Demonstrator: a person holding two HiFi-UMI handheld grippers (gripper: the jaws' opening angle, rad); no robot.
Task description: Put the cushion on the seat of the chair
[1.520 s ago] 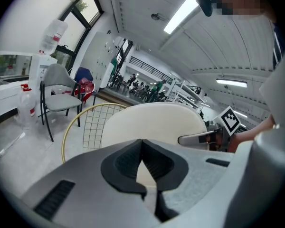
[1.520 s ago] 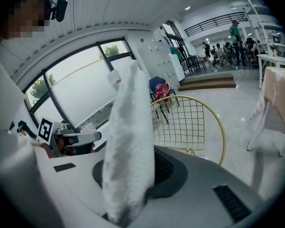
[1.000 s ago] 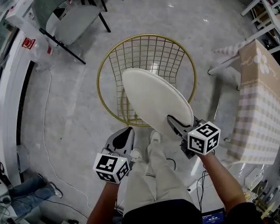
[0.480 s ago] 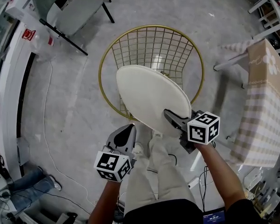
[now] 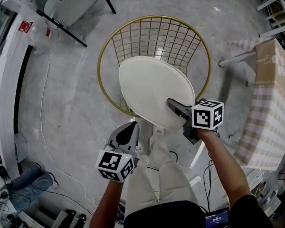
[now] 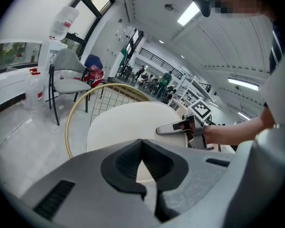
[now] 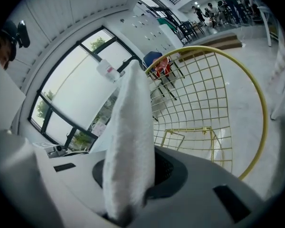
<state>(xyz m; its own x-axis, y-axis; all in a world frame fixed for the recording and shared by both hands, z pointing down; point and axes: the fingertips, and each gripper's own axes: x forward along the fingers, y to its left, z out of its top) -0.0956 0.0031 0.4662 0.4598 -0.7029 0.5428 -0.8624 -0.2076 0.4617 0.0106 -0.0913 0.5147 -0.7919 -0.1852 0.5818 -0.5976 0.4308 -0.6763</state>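
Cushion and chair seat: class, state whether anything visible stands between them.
Nothing visible does. The cushion, pinched at its edge by the right gripper, hangs tilted above the gold wire chair, whose mesh seat looks bare.

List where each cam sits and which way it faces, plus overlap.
Head view: on the person's head, facing steeply down at cushion over chair; forearms, legs, left gripper and right gripper show.
Left gripper view: on that gripper, facing along its shut jaws toward cushion, right gripper and forearm.
Right gripper view: on that gripper, along jaws clamping the cushion's edge, chair beyond.
Shared: cushion and chair in all three.
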